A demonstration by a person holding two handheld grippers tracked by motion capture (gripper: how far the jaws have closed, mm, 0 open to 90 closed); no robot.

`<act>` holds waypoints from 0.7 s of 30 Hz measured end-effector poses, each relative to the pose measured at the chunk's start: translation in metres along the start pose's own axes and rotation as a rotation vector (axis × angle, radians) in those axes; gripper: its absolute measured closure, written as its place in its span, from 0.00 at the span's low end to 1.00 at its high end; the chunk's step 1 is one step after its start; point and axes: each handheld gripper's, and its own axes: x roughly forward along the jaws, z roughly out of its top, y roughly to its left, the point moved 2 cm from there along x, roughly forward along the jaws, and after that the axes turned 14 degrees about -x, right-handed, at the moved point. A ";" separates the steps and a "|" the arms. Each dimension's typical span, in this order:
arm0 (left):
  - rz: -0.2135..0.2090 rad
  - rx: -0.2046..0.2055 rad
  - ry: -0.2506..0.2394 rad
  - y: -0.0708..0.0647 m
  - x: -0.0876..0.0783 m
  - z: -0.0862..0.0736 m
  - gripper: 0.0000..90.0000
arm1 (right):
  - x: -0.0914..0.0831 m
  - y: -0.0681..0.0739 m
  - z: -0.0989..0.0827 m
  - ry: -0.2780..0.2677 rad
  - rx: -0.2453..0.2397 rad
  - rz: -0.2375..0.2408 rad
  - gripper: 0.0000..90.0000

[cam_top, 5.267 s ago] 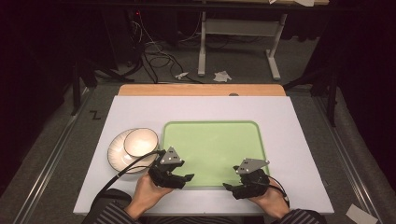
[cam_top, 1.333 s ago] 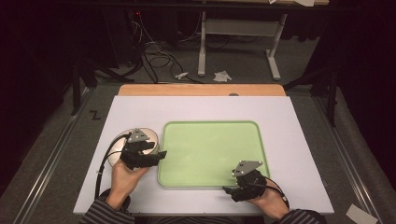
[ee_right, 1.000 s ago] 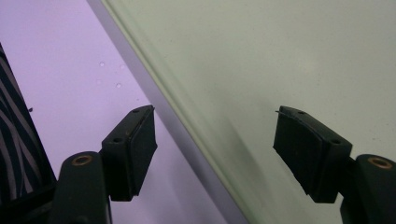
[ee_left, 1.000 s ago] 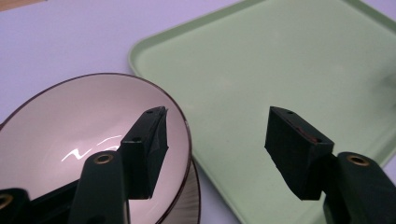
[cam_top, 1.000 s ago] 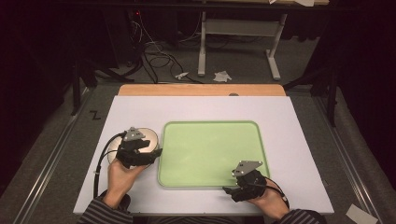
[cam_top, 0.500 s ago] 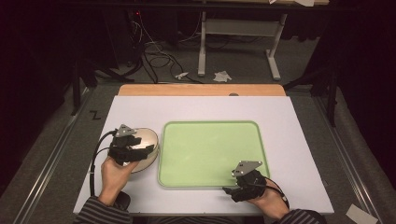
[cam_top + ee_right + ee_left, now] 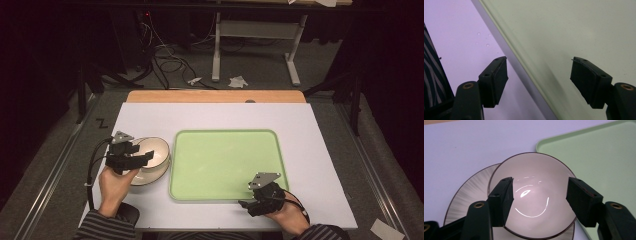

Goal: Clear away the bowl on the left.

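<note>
A cream bowl [image 7: 152, 152] [image 7: 534, 192] sits on a plate [image 7: 150, 179] [image 7: 471, 192] at the left of the white table. My left gripper [image 7: 142, 159] [image 7: 539, 196] hangs open just above the bowl, one jaw over its left rim, the other near its right rim. A light green tray [image 7: 227, 162] [image 7: 604, 160] [image 7: 574, 32] lies empty in the middle. My right gripper [image 7: 250, 202] [image 7: 539, 77] stands open at the tray's near edge, its jaws on either side of the rim, holding nothing.
The white table top [image 7: 215, 115] has a wooden strip [image 7: 215, 96] along its far edge. Beyond it, on the dark floor, are cables [image 7: 165, 55], a metal stand [image 7: 255, 35] and crumpled paper [image 7: 237, 81]. A striped sleeve [image 7: 431, 75] shows beside my right gripper.
My left gripper has moved from the tray's near left corner leftward and farther onto the bowl. The right gripper has stayed at the tray's near edge.
</note>
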 end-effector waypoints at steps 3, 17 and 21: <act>0.019 -0.013 -0.001 0.006 -0.001 0.000 0.43 | 0.000 0.000 0.000 0.000 0.001 0.002 0.35; 0.067 -0.085 0.041 0.028 0.006 0.001 0.42 | 0.001 0.000 0.000 0.008 -0.005 0.009 0.35; 0.070 -0.097 0.072 0.030 0.012 0.000 0.43 | 0.001 0.001 0.000 0.009 -0.008 0.005 0.35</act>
